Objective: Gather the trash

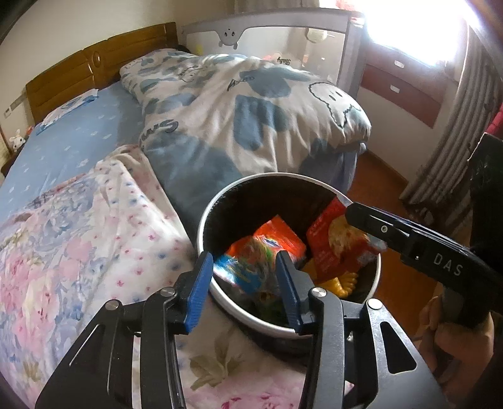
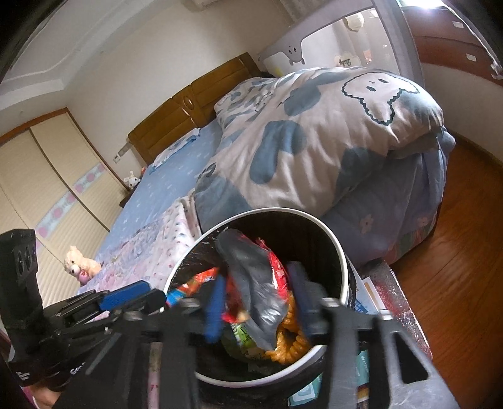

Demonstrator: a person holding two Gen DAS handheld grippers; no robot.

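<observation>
One trash bin (image 1: 206, 220), round, white rim, black liner, stood on the floor tight against the bed's foot corner. Two grippers were over it. Wrappers inside, countable from the left wrist view: three, namely an orange packet (image 1: 279, 234), a blue-green packet (image 1: 242, 270) and a red snack bag (image 1: 333, 242); plus yellow ridged snack pieces (image 1: 341, 281) at the bottom. More may have lain under them; could not tell.

Left gripper (image 1: 243, 283): blue pads apart, released, nothing pinched. It hung over the near rim of the bin, and the blue-green packet showed in the gap below the pads, blurred, apparently clear of them.

Right gripper (image 2: 257, 302): blurred in its own view, jaws apart. The red snack bag (image 2: 251, 283), seen there from its silvery back, stood upright between the blue pads (image 2: 213, 308). Whether the pads touched it I could not tell; looked released. In the left view the right gripper (image 1: 361, 217) reached in from the right, over the far rim, its tip at the bag's top corner. A hand (image 1: 452, 343) held its handle.

Around: one bed with a wooden headboard (image 1: 72, 78), a blue sheet (image 1: 78, 148), one white-blue cartoon duvet (image 1: 251, 110) bunched up, one floral blanket (image 1: 78, 236) at the near end, touching the bin. Two plush toys in the right wrist view, one on the blanket (image 2: 78, 264), one on the nightstand (image 2: 132, 180). One crib rail (image 1: 267, 30) behind the bed. Papers or boxes (image 2: 367, 295) just beside the bin on the right. Wooden floor (image 2: 456, 251). Nothing blocked the bin's mouth except the two grippers themselves.
</observation>
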